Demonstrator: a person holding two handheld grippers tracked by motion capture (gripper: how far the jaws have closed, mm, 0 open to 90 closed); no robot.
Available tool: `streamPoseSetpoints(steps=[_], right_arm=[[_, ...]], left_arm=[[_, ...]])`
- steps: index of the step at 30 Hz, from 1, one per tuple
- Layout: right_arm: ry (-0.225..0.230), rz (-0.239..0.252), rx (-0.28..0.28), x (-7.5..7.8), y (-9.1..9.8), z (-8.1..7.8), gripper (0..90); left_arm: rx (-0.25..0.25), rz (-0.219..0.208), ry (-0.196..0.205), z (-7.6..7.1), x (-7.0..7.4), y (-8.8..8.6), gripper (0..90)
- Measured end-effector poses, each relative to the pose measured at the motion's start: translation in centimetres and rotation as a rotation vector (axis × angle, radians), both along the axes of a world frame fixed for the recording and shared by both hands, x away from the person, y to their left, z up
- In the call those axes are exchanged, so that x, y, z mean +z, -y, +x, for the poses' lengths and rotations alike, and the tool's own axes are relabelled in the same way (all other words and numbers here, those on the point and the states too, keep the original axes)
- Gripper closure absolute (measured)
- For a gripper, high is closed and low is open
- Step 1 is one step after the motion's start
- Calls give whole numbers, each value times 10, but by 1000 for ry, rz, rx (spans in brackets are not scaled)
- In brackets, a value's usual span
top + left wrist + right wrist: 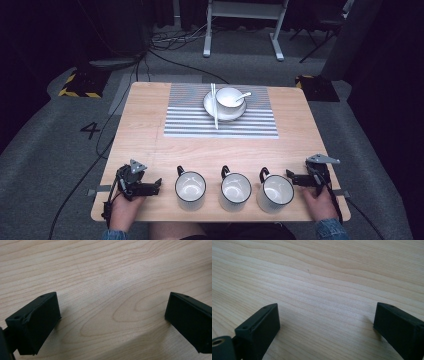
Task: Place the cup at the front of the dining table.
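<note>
Three white enamel mugs with black rims stand in a row along the near edge of the light wooden table [150,130]: left mug [190,189], middle mug [235,189], right mug [275,192]. The left gripper [156,186] rests beside the left mug, jaws wide and empty; the right gripper [291,176], equally wide, lies near the right mug. Beyond, a white bowl [229,98] with spoon [243,95] sits on a saucer [212,106], chopsticks [214,106] alongside, on a striped grey placemat [190,120].

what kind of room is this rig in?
Likely a lab or recording studio, not a home: black-draped surrounds, grey carpet with cables, hazard-striped floor blocks and a floor number 4 around the staged wooden table.
</note>
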State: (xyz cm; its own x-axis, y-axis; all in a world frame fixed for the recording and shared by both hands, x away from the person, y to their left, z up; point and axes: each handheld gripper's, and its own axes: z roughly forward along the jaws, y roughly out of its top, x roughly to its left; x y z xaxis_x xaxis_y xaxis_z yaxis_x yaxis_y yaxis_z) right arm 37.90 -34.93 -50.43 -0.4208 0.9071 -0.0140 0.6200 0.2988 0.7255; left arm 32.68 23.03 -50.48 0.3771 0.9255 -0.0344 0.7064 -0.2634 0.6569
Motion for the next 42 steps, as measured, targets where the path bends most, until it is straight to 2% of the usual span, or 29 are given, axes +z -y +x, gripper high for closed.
streamPoseSetpoints(steps=[11, 16, 23, 30, 33, 36, 37, 38, 39, 42], right_arm=[[0, 1, 0, 0, 0, 0, 69], [0, 1, 0, 0, 0, 0, 69], [0, 1, 0, 0, 0, 0, 69], [0, 1, 0, 0, 0, 0, 69], [0, 1, 1, 0, 0, 0, 69], [0, 1, 0, 0, 0, 0, 69], [0, 2, 1, 0, 0, 0, 69], [-1, 2, 1, 0, 0, 0, 69], [-1, 2, 1, 0, 0, 0, 69], [0, 1, 1, 0, 0, 0, 69]], left_arm=[[1, 1, -1, 0, 0, 0, 4], [37, 4, -3, -2, 0, 4, 3], [36, 1, -2, -3, 0, 4, 2], [57, -3, 5, -3, 0, 4, 8], [87, -31, 9, -4, 2, 3, 36], [88, -67, 46, -7, 9, 3, 41], [82, -71, 64, -9, 12, 3, 40], [76, -70, 99, -12, 17, 6, 43], [76, -70, 99, -12, 17, 6, 45], [57, -77, 152, -18, 25, 11, 46]])
